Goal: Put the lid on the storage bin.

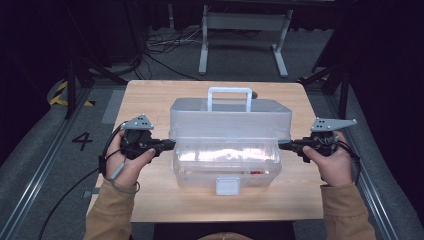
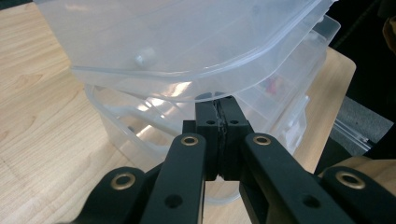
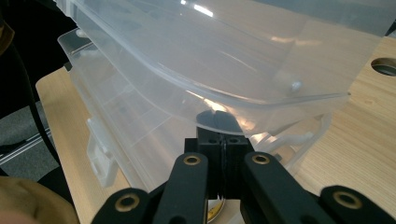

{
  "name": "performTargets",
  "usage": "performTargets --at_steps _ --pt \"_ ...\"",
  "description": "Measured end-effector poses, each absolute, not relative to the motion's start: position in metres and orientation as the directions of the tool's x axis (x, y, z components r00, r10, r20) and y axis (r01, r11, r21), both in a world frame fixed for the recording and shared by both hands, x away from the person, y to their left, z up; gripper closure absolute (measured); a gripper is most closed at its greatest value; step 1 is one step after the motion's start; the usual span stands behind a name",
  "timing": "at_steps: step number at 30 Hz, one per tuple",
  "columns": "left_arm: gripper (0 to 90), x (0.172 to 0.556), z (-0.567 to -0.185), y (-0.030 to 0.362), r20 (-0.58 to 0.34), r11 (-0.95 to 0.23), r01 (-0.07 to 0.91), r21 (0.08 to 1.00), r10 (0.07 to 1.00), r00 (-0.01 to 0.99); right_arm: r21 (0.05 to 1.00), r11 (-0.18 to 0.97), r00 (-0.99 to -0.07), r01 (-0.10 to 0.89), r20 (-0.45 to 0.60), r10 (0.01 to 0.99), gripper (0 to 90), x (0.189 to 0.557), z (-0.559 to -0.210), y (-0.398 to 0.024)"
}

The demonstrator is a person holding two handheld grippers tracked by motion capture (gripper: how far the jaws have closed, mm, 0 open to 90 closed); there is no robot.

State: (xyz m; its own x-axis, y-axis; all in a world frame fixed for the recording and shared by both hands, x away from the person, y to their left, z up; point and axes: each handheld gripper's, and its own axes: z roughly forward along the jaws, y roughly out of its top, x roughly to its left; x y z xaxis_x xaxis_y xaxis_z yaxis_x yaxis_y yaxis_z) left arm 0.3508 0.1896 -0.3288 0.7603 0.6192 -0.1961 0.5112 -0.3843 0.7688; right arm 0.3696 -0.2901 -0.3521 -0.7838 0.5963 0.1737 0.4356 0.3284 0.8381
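One clear box (image 1: pixel 227 165) mid-table (image 1: pixel 150 95), lid (image 1: pixel 230 117) raised and tilted back, white handle (image 1: pixel 229 98) on top, latch (image 1: pixel 228 186) at the near edge. Wedged under the lid's side rims: left gripper (image 1: pixel 170 145) and right gripper (image 1: pixel 284 145), jaws pressed together, clamping nothing. Beyond, dark floor with cables (image 1: pixel 165 45).

A wooden table (image 1: pixel 150 100) stands on grey carpet (image 1: pixel 40 150) beside a white frame (image 1: pixel 245 22).
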Motion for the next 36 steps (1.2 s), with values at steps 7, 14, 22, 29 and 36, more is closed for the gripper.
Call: performTargets --at_steps 7,14,22,29,36 --pt "89.1 0.3492 -0.3281 0.1902 -0.186 -0.406 0.524 0.748 0.629 0.754 0.821 0.352 -0.783 0.449 0.172 0.598 90.0 0.3686 -0.3517 -0.2920" --pt "89.1 0.3487 -0.3287 0.1884 -0.175 -0.442 0.538 0.718 0.633 0.754 0.796 0.400 -0.787 0.455 0.150 0.598 90.0 0.3673 -0.3515 -0.2906" --pt "88.8 0.3482 -0.3290 0.1862 -0.154 -0.487 0.542 0.684 0.630 0.761 0.771 0.437 -0.795 0.463 0.143 0.590 90.0 0.3668 -0.3522 -0.2896" --pt "88.3 0.3476 -0.3303 0.1837 -0.131 -0.528 0.543 0.653 0.627 0.767 0.730 0.494 -0.803 0.472 0.125 0.582 90.0 0.3649 -0.3520 -0.2876" --pt "88.1 0.3475 -0.3322 0.1817 -0.118 -0.562 0.546 0.621 0.622 0.774 0.697 0.534 -0.811 0.479 0.117 0.574 90.0 0.3639 -0.3524 -0.2865"
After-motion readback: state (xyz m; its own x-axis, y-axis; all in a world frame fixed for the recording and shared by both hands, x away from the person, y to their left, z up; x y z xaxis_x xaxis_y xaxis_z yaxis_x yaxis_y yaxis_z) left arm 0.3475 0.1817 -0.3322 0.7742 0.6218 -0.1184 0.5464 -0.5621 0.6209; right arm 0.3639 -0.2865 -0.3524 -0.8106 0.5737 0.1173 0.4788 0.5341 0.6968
